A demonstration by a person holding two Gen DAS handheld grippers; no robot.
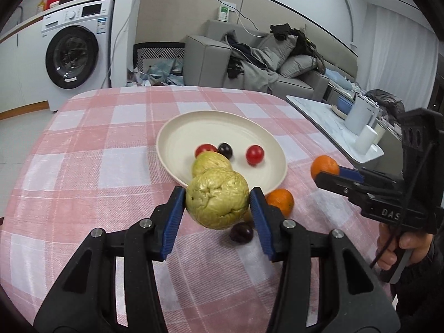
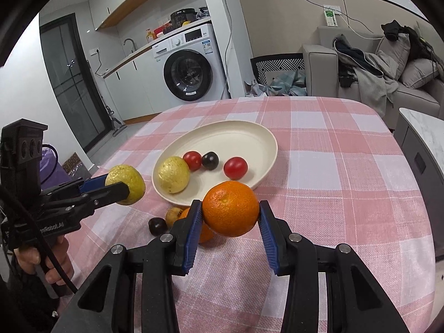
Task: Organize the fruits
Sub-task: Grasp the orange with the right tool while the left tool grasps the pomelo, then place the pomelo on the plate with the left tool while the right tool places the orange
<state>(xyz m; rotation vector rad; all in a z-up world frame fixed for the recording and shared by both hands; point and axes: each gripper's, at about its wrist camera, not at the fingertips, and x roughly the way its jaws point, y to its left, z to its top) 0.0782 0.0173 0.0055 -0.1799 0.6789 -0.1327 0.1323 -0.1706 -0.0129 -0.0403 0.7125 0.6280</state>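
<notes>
Both claws are loaded and in the air. The left gripper (image 1: 217,208) is clenched on a wrinkled green guava (image 1: 217,198), pads pressing each flank, and the right gripper (image 2: 230,213) is clenched on an orange (image 2: 230,208) in the same way. Just ahead of both claws sits the cream plate (image 2: 249,133) on the pink checked cloth (image 2: 347,180), already holding another guava (image 2: 173,174), two red tomatoes (image 2: 235,168) and a dark grape (image 2: 210,160). Below and behind the held fruit, a second orange (image 1: 280,200), a small yellowish fruit (image 2: 173,216) and a dark cherry (image 1: 241,232) wait on the cloth. I'd judge this the carrying step; next each claw needs to reach forward over a bare patch of plate, lower, and release gently so nothing rolls.
</notes>
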